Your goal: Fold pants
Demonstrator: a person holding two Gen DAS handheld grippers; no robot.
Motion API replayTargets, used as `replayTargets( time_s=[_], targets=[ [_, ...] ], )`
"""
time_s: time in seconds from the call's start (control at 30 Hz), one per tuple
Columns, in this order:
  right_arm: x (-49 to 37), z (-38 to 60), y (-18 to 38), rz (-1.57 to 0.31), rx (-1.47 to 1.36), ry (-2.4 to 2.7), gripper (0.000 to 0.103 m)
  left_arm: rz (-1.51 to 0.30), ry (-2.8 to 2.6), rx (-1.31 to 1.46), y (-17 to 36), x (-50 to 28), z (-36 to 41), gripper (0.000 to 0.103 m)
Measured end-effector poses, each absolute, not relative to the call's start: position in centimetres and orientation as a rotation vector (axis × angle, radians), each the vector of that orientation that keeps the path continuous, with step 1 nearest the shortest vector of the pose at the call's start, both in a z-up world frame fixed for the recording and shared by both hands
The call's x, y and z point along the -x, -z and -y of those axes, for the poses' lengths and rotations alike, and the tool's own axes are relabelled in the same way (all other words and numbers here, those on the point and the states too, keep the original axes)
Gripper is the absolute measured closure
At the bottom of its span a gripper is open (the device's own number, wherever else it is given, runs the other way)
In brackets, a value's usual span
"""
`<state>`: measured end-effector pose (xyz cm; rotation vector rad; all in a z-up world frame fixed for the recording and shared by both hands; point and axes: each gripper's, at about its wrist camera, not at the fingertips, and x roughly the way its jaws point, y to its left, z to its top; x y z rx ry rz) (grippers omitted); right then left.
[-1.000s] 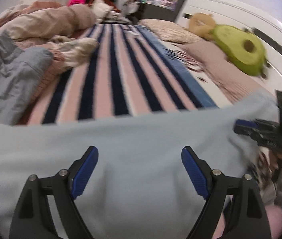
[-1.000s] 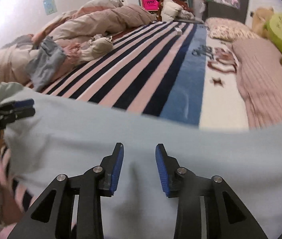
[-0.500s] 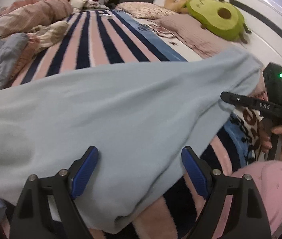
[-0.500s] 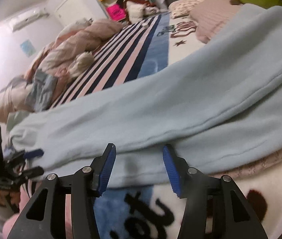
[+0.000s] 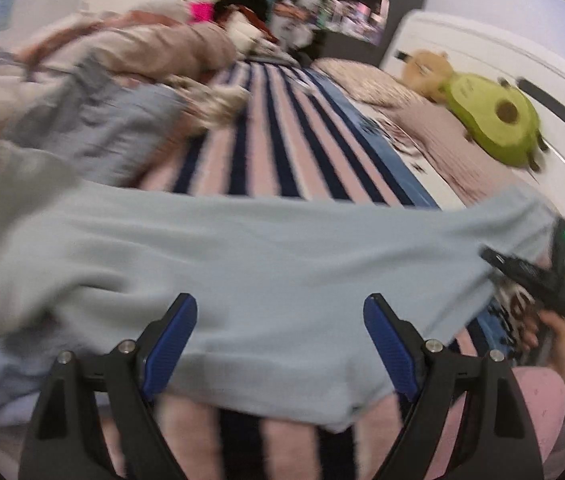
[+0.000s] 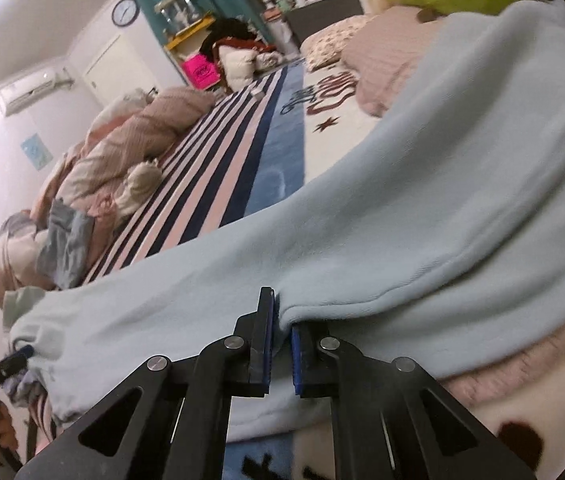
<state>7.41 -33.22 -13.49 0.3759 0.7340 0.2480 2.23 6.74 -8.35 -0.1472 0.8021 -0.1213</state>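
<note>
Here the pants (image 6: 362, 240) edge sits pinched in the right claw (image 6: 280, 346).

right gripper (image 6: 280, 344): was part open above the pale blue pants (image 6: 382, 216); jaws now clamped on a fold at the fabric's near edge.
pants: a second ago flat across both views; now tilted, seam showing, pinched cloth bunched at the pads.
left gripper (image 5: 278, 344): view swung; pants edge now between its fingers.
</note>
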Motion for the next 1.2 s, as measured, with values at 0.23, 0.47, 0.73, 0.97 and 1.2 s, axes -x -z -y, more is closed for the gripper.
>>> replayTargets(
  time_s=[0.23, 0.47, 0.73, 0.97, 1.2],
  targets=[
    [-4.9, 34.6, 13.1, -0.746, -0.378, -0.22, 0.101, -0.706, -0.162, 0.263, 5.8, 0.6, -15.0, 0.02],
    [-4.2, 34.5, 12.9, -0.784, -0.369, -0.22, 0.086, -0.704, -0.246, 0.374, 7.0, 3.5, -19.3, 0.02],
    [-3.0, 33.2, 11.6, -0.775, -0.325, -0.233, 0.077, -0.695, -0.158, 0.517, 9.6, 2.9, -20.6, 0.02],
    [-3.1, 32.2, 11.1, -0.784, -0.317, -0.24, 0.077, -0.615, -0.201, 0.585, 9.7, 1.2, -22.7, 0.071],
    [-3.5, 31.6, 10.4, -0.784, -0.314, -0.237, 0.077, -0.556, -0.203, 0.511, 7.4, 1.0, -24.5, 0.091]
  ],
)
